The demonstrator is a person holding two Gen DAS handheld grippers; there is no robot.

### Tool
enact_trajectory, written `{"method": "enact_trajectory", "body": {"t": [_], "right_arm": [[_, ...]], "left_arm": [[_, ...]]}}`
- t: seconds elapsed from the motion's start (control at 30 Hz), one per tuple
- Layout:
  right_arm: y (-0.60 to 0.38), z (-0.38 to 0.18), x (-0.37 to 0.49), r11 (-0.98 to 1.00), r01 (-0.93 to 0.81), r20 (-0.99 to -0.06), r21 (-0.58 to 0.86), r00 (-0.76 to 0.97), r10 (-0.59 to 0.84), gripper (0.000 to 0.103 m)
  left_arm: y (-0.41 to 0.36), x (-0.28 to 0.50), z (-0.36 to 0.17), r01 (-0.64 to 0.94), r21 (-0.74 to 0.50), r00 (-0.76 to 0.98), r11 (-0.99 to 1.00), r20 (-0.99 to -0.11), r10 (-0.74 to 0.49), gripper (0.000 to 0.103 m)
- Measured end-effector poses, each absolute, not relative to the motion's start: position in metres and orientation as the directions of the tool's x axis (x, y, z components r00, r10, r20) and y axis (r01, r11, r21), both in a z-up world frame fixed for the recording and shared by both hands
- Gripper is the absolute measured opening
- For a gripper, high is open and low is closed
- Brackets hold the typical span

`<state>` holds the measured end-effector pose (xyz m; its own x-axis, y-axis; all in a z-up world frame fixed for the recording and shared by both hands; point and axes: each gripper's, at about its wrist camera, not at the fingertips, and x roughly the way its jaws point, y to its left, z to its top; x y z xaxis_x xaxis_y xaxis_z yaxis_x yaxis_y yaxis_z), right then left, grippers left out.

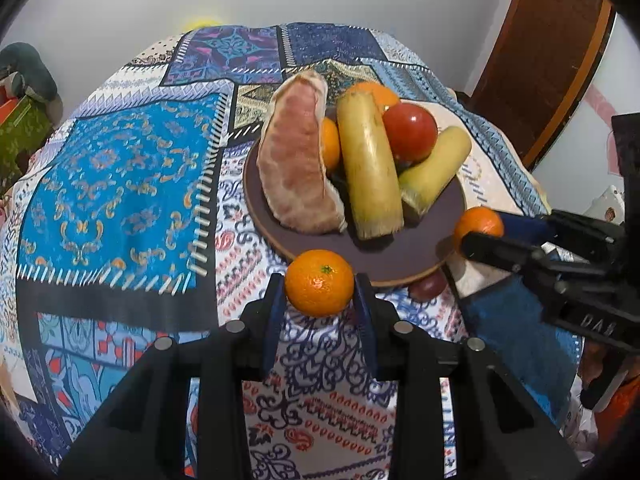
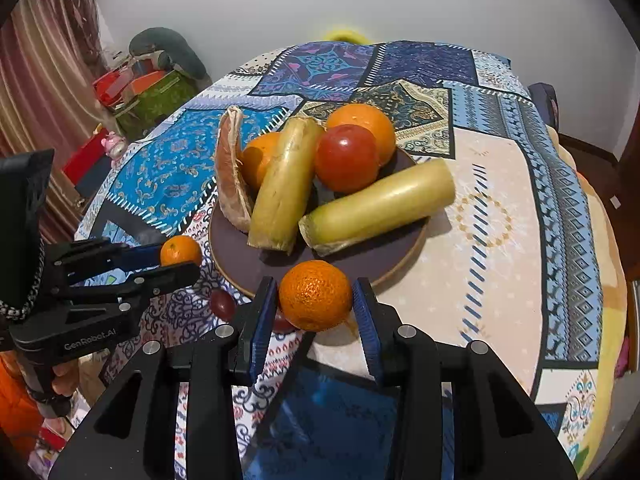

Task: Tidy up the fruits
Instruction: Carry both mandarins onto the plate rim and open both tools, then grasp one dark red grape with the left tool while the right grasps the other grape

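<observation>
My left gripper [image 1: 319, 285] is shut on a small mandarin [image 1: 320, 276], held just in front of the near rim of a dark round plate [image 1: 400, 250]. My right gripper [image 2: 314, 298] is shut on a second mandarin [image 2: 316, 288] at the plate's [image 2: 260, 270] near edge. Each gripper shows in the other's view: the right one [image 1: 482, 232] with its mandarin [image 1: 480, 220], the left one [image 2: 176, 261] with its mandarin [image 2: 181, 249]. The plate holds a pomelo wedge [image 1: 298, 160], two yellow-green cane pieces [image 1: 370, 168], a red tomato-like fruit [image 1: 412, 132] and oranges [image 1: 374, 94].
Small dark red fruits [image 2: 222, 303] lie on the patterned patchwork cloth [image 1: 112, 184] by the plate's near rim. Boxes and a stuffed toy [image 2: 160, 52] sit beyond the cloth's left edge. A wooden door frame [image 1: 560, 60] stands at the right.
</observation>
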<state>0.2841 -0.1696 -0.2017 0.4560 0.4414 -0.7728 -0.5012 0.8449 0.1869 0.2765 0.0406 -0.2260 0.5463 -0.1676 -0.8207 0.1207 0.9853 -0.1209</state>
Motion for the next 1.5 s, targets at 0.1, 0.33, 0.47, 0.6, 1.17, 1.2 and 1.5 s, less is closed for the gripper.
{"method": "enact_trajectory", "body": {"t": [0.1, 0.33, 0.47, 0.6, 1.17, 1.2, 1.5], "right_arm": [[-0.164, -0.203, 0.288, 0.84, -0.51, -0.772, 0.187, 0.452, 0.447, 0.036], [-0.152, -0.21, 0.297, 0.829, -0.527, -0.778, 0.185, 0.437, 0.452, 0.036], [-0.148, -0.218, 0.3, 0.826, -0.532, -0.787, 0.185, 0.422, 0.449, 0.036], [-0.148, -0.221, 0.3, 0.819, -0.542, -0.781, 0.19, 0.422, 0.461, 0.036], [-0.16, -0.215, 0.289, 0.833, -0.526, -0.79, 0.171, 0.431, 0.435, 0.043], [-0.163, -0.214, 0.287, 0.834, -0.527, -0.791, 0.165, 0.435, 0.431, 0.043], [-0.174, -0.22, 0.27, 0.829, -0.534, -0.809, 0.17, 0.405, 0.427, 0.043]], "left_arm": [[0.037, 0.282, -0.226, 0.128, -0.121, 0.55, 0.984, -0.817, -0.172, 0.034], [0.033, 0.297, -0.232, 0.139, -0.12, 0.545, 0.983, -0.819, -0.177, 0.034], [0.031, 0.303, -0.239, 0.142, -0.116, 0.535, 0.983, -0.826, -0.175, 0.034], [0.026, 0.301, -0.241, 0.15, -0.074, 0.556, 0.986, -0.818, -0.146, 0.034], [0.041, 0.282, -0.236, 0.108, -0.135, 0.527, 0.985, -0.832, -0.172, 0.044], [0.04, 0.278, -0.236, 0.112, -0.137, 0.524, 0.984, -0.834, -0.175, 0.046], [0.021, 0.259, -0.25, 0.15, -0.131, 0.48, 0.98, -0.857, -0.188, 0.047]]}}
